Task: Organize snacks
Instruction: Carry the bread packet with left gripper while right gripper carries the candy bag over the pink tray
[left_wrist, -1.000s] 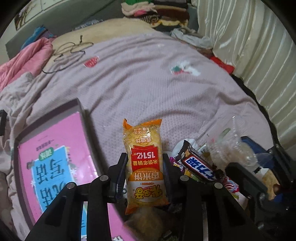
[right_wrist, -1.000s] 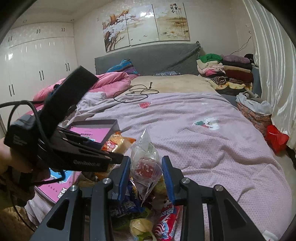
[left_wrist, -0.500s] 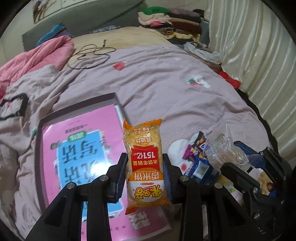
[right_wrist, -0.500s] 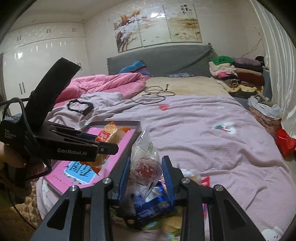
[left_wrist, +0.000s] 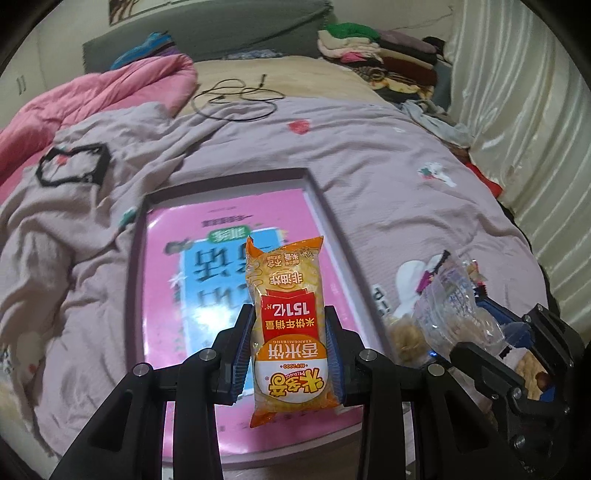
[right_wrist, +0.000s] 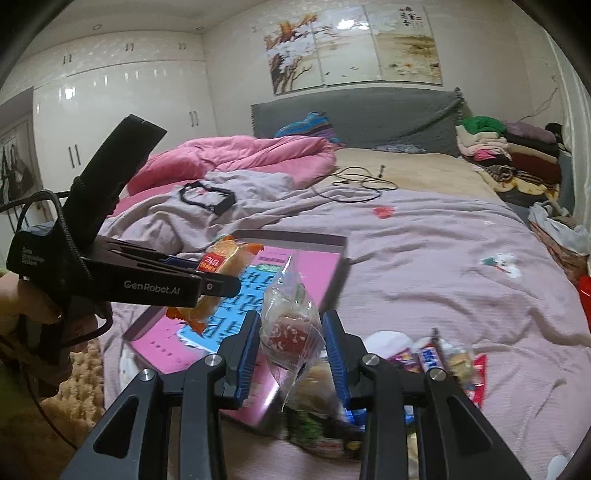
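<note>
My left gripper is shut on an orange rice-cracker packet and holds it above the shallow purple-rimmed box with a pink and blue printed bottom. The same packet and left gripper show in the right wrist view. My right gripper is shut on a clear plastic snack bag with a red label, held over the box's near right edge. That bag also shows at the right of the left wrist view.
A pile of loose snacks lies on the lilac bed sheet right of the box. A pink quilt, a black cable and a black frame-like object lie farther back. Folded clothes are stacked by the curtain.
Both grippers have moved left from over the snack pile to above the box, each still holding its packet. The box has come into the middle of the left wrist view.
</note>
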